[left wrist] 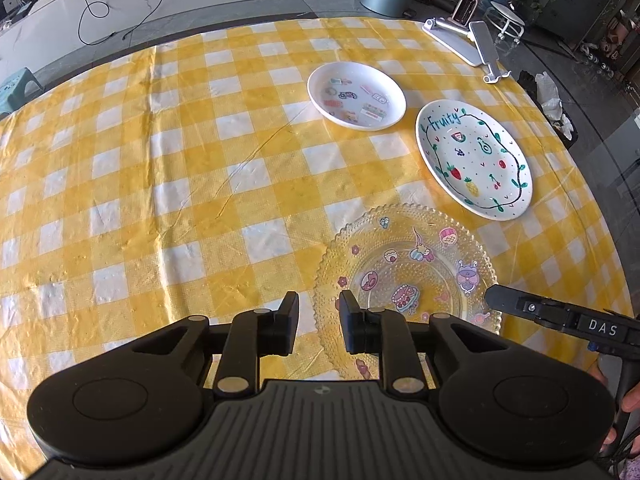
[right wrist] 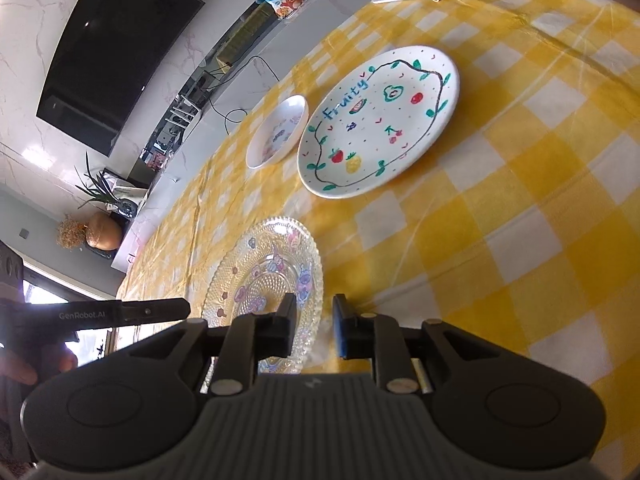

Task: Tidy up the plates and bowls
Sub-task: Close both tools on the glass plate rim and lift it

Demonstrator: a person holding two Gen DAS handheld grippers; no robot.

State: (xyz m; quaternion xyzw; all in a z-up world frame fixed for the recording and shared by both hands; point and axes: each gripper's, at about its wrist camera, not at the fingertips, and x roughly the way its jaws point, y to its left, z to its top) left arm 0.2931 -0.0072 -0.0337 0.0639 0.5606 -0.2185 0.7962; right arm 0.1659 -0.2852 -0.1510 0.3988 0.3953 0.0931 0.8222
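A clear beaded glass plate with cartoon stickers lies near me on the yellow checked tablecloth; it also shows in the right wrist view. Behind it lie a white "Fruity" plate and a white sticker bowl. My left gripper is open, its jaws astride the glass plate's left rim. My right gripper is open, its jaws astride the plate's right rim; it shows in the left wrist view.
A white folding phone stand sits at the table's far edge. The tablecloth stretches left of the plates. The table edge curves close on the right. The left gripper's finger shows in the right wrist view.
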